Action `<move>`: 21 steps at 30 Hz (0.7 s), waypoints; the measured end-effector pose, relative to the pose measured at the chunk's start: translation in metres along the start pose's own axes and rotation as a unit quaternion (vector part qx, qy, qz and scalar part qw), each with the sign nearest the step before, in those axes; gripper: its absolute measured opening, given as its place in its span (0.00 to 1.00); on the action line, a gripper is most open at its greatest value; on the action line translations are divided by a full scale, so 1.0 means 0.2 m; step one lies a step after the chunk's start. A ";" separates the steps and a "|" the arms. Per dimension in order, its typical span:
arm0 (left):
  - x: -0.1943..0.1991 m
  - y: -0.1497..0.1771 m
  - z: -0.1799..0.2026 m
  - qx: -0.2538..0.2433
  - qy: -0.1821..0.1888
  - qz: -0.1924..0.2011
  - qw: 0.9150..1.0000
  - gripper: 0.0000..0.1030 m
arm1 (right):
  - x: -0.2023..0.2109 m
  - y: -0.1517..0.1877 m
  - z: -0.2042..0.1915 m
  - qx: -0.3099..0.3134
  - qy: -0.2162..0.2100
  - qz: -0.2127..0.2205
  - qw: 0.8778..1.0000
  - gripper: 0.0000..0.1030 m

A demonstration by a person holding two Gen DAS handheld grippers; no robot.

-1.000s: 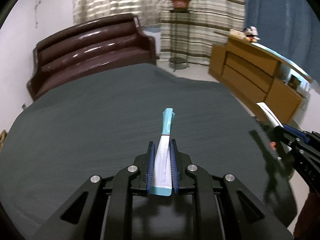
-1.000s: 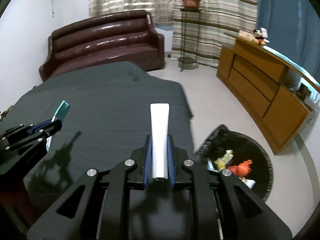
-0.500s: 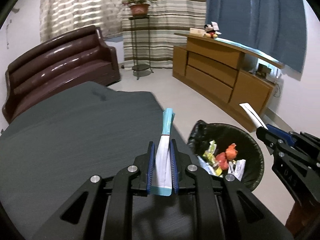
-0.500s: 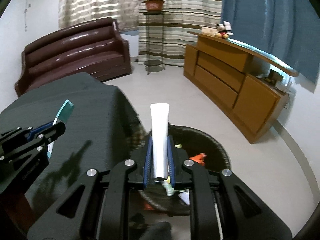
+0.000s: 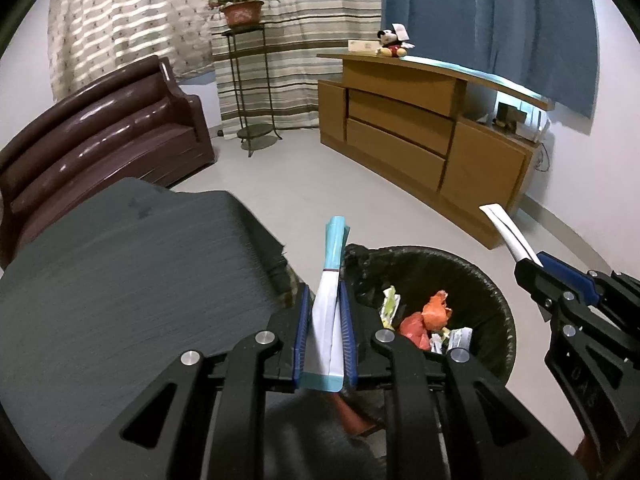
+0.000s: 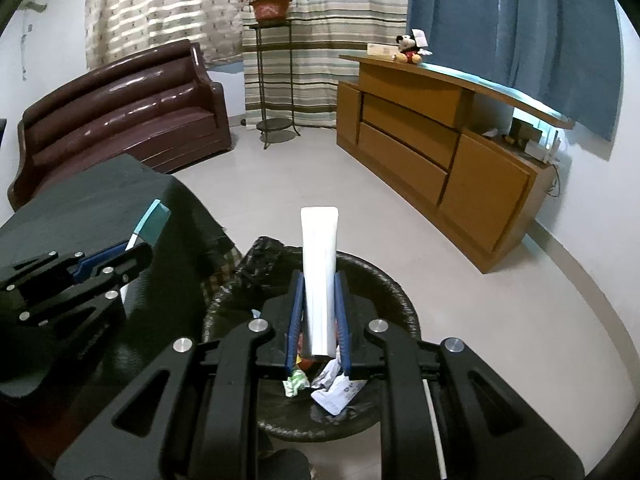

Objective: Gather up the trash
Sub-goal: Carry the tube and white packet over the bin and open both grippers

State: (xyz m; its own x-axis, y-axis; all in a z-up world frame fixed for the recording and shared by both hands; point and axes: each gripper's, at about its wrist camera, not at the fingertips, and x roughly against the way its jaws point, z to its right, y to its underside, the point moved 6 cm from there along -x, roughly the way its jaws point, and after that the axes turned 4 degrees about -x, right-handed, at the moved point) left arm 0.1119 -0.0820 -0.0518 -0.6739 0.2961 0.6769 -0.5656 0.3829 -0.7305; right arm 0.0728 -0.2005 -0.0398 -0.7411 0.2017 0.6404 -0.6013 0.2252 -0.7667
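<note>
The table (image 5: 120, 280), under a dark cloth, runs off the frame left of the left gripper (image 5: 323, 334); its far corner shows, its legs do not. The left jaws are clamped on a white and teal wrapper (image 5: 330, 300) that sticks out ahead of them; its near end hides part of the bin (image 5: 480, 280). The bin's black liner holds scraps (image 5: 434, 316) too crumpled to name, orange and white among them, just right of these jaws. The right gripper (image 6: 319, 316) is over the bin, its jaws clamped on a white tube (image 6: 319, 272) whose lower end covers the scraps below. Beyond the jaws lie a pale floor (image 6: 360, 200), a brown sofa (image 6: 128, 120), striped curtains (image 6: 304, 12), a plant stand (image 6: 272, 80) and a wooden sideboard (image 6: 440, 152).
</note>
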 end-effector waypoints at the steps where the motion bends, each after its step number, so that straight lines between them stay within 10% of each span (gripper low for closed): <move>1: -0.01 0.00 0.01 -0.003 0.000 -0.001 1.000 0.16 | -0.01 0.00 0.01 -0.002 0.001 0.000 1.000 0.15; 11: -0.11 -0.03 0.10 -0.013 0.000 -0.025 1.000 0.18 | -0.09 0.01 0.09 -0.019 0.003 -0.011 1.000 0.18; 21: -0.13 -0.05 0.12 -0.015 -0.002 -0.032 0.999 0.47 | -0.11 0.03 0.11 -0.032 0.010 -0.018 0.999 0.32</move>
State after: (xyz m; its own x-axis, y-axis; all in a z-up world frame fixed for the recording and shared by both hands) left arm 0.1231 -0.1134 -0.0641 -0.6392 0.2667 0.7213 -0.5931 0.4262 -0.6831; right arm 0.0792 -0.2241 -0.0594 -0.7132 0.2119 0.6682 -0.6062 0.2923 -0.7397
